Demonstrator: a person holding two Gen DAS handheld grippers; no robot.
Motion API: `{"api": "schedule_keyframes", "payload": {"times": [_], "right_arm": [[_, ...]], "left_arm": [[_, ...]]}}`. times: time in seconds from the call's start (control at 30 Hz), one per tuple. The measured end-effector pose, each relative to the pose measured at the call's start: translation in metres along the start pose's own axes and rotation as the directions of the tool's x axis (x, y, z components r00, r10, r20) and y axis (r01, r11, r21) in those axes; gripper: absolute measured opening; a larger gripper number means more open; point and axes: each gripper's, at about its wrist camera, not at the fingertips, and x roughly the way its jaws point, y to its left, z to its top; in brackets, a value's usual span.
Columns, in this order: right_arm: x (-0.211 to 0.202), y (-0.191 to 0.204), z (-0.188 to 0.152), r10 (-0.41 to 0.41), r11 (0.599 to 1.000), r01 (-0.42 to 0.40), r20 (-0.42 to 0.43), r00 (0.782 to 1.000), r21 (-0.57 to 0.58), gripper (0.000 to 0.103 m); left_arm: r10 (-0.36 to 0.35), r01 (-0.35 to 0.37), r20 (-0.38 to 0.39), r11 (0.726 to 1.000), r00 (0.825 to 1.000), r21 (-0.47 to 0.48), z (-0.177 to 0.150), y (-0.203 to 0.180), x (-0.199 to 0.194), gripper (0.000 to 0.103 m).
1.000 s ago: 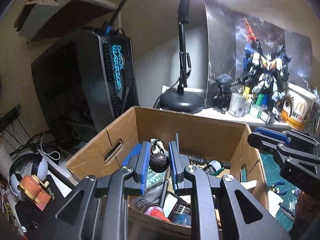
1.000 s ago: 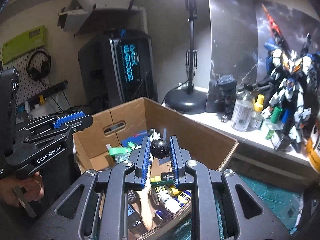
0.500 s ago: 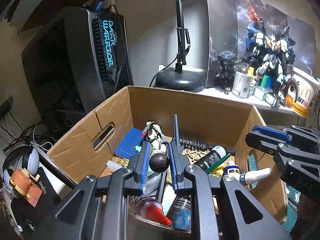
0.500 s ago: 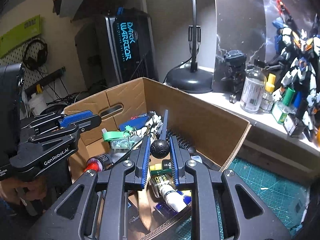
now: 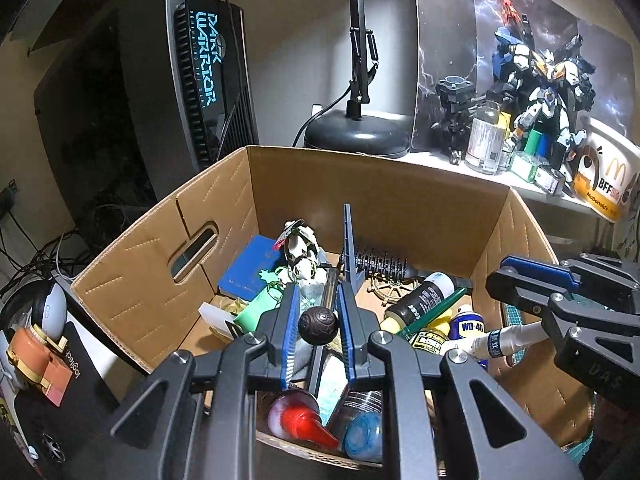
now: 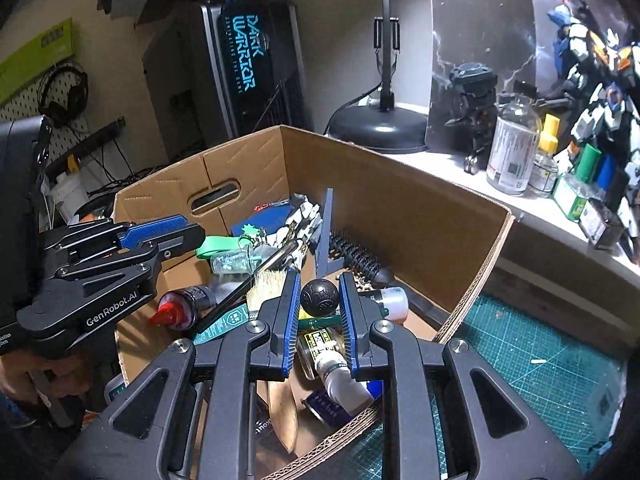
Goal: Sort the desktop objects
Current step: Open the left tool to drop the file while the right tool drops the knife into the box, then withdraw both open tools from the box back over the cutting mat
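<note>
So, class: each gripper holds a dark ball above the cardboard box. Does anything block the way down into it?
Nothing visible does. The cardboard box is open-topped; below the left ball and right ball lies only the clutter already inside.

The cardboard box (image 5: 400, 200) stands open at the top, so the way in from above is free; inside it is crowded, with hardly any bare floor between things; a blue upright plate (image 5: 349, 248) rises in the middle beside a spiky hairbrush (image 5: 380, 258); a red-capped bottle (image 5: 298, 420) and a WD-40 can (image 5: 466, 322) fill the near side. Behind the box the lamp base (image 5: 356, 136) and the computer tower (image 5: 188, 80) close off the back and left; the shelf (image 6: 440, 160) is packed with bottles and figures; the green cutting mat (image 6: 540, 344) right of the box lies mostly bare.
</note>
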Motion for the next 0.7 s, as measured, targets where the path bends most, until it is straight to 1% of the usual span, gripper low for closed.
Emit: {"api": "schedule_keyframes", "payload": {"times": [0.2, 0.23, 0.27, 0.3, 0.33, 0.37, 0.4, 0.43, 0.47, 0.53, 0.67, 0.7], "right_arm": [[0.001, 0.001, -0.001, 0.002, 1.000, -0.002, -0.001, 1.000, 0.000, 0.018], [0.001, 0.001, -0.001, 0.001, 1.000, -0.001, 0.001, 1.000, 0.002, 0.020], [0.000, 0.000, -0.001, 0.000, 1.000, 0.000, 0.007, 1.000, 0.003, 0.022], [-0.001, 0.000, -0.001, 0.000, 1.000, -0.001, 0.014, 1.000, 0.005, 0.027], [-0.002, 0.000, -0.002, 0.000, 1.000, 0.000, 0.020, 1.000, 0.008, 0.033], [-0.003, 0.000, -0.002, -0.001, 1.000, 0.001, 0.025, 1.000, 0.012, 0.037], [-0.004, -0.001, -0.002, 0.001, 1.000, -0.001, 0.029, 1.000, 0.016, 0.047], [-0.006, -0.002, -0.002, 0.001, 1.000, -0.002, 0.038, 0.999, 0.025, 0.054], [-0.007, -0.002, -0.002, 0.001, 1.000, -0.002, 0.043, 0.999, 0.028, 0.054], [-0.010, -0.003, -0.001, 0.000, 0.999, -0.001, 0.048, 0.999, 0.032, 0.054], [-0.014, -0.003, -0.001, -0.004, 1.000, 0.002, 0.050, 0.999, 0.031, 0.054], [-0.015, -0.003, -0.001, -0.004, 1.000, 0.003, 0.051, 0.999, 0.031, 0.054]], "left_arm": [[-0.014, 0.014, -0.010, 1.000, 1.000, -0.011, 0.000, 0.001, 0.000, 0.020], [-0.016, 0.015, -0.014, 1.000, 1.000, -0.015, 0.000, 0.002, 0.000, 0.022], [-0.009, 0.009, -0.017, 1.000, 1.000, -0.017, -0.001, 0.002, 0.000, 0.026], [-0.002, 0.002, -0.020, 1.000, 1.000, -0.018, -0.001, 0.002, -0.001, 0.044], [0.009, -0.009, -0.012, 1.000, 1.000, -0.027, -0.001, 0.003, -0.002, 0.068], [0.020, -0.020, -0.003, 0.999, 1.000, -0.037, -0.001, 0.004, -0.004, 0.077], [0.019, -0.019, 0.009, 0.999, 1.000, -0.048, -0.001, 0.005, -0.007, 0.085], [0.018, -0.017, 0.022, 0.998, 1.000, -0.059, -0.001, 0.006, -0.010, 0.086], [0.017, -0.015, 0.035, 0.997, 0.999, -0.070, 0.000, 0.007, -0.013, 0.086], [0.023, -0.021, 0.031, 0.996, 0.999, -0.083, 0.001, 0.009, -0.014, 0.086], [0.031, -0.028, 0.036, 0.996, 0.999, -0.086, 0.003, 0.009, -0.018, 0.086], [0.027, -0.024, 0.040, 0.996, 0.999, -0.086, 0.003, 0.008, -0.019, 0.088]]}}
